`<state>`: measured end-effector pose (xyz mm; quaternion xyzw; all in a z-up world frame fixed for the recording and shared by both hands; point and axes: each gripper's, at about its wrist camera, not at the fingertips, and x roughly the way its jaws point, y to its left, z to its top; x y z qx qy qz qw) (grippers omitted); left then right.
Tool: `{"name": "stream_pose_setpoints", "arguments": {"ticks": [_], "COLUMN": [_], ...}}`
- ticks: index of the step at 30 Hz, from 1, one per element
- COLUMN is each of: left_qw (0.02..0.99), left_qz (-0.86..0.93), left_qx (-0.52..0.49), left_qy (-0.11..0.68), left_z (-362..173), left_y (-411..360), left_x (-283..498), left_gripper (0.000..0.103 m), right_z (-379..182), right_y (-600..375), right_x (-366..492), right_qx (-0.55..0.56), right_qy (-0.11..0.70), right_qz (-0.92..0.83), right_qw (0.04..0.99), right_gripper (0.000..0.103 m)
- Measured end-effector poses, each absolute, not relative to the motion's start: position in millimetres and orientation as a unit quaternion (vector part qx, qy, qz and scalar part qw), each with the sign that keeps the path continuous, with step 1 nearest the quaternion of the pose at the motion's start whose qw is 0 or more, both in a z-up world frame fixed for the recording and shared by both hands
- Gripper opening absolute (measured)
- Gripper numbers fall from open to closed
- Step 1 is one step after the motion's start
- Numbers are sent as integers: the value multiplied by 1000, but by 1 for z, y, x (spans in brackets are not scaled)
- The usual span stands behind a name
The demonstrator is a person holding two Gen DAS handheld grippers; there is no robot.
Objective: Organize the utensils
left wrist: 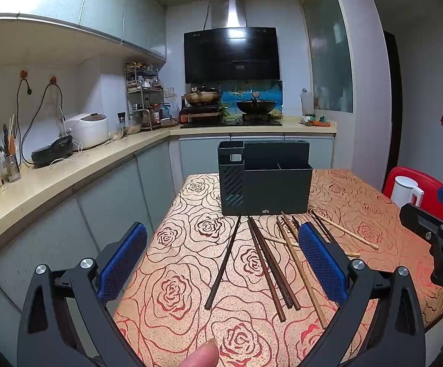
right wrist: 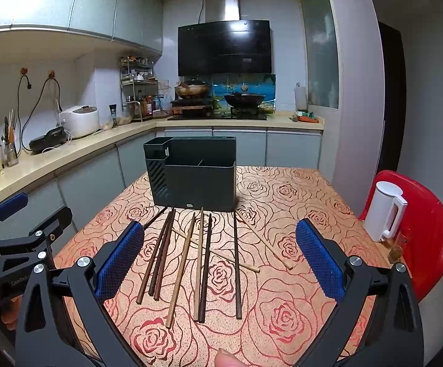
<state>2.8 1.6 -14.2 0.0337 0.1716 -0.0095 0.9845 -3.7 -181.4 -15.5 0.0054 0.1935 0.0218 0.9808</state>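
Observation:
A dark utensil holder (left wrist: 264, 180) (right wrist: 194, 172) with several compartments stands at the far middle of the table. In front of it several wooden chopsticks (left wrist: 270, 263) (right wrist: 203, 263), dark and light, lie loose on the rose-patterned tablecloth (left wrist: 175, 290) (right wrist: 282, 315). My left gripper (left wrist: 223, 260) hovers open above the table's near left part, with nothing between its blue pads (left wrist: 123, 263). My right gripper (right wrist: 220, 257) is open too, straddling the chopsticks from above without touching them. Each gripper shows at the other view's edge.
A white kettle (right wrist: 385, 211) (left wrist: 405, 191) stands at the table's right edge before a red chair (right wrist: 426, 232). A kitchen counter (left wrist: 53, 177) with a rice cooker (left wrist: 88, 130) runs along the left. A stove with pans is at the back. A fingertip (left wrist: 203, 354) shows at the bottom.

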Motion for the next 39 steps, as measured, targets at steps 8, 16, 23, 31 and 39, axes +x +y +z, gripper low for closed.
{"name": "stream_pose_setpoints", "arguments": {"ticks": [8, 16, 23, 31, 39], "left_qw": [984, 983, 980, 969, 946], "left_qz": [-8, -13, -5, -31, -68], "left_qx": [33, 34, 17, -4, 35], "left_qy": [176, 181, 197, 247, 315], "left_z": [-17, -20, -23, -48, -97], "left_y": [4, 5, 31, 56, 43], "left_x": [6, 8, 24, 47, 74], "left_gripper": [96, 96, 96, 96, 75], "right_z": [-22, -26, -33, -42, -54], "right_y": [-180, -181, -196, -215, -231], "right_x": [-1, 3, 10, 27, 42], "right_qx": [2, 1, -8, -10, -14], "right_qy": [202, 207, 213, 225, 236], "right_qz": [22, 26, 10, 2, 1], "right_qw": [979, 978, 977, 974, 972], "right_gripper": [96, 96, 96, 96, 96]}}
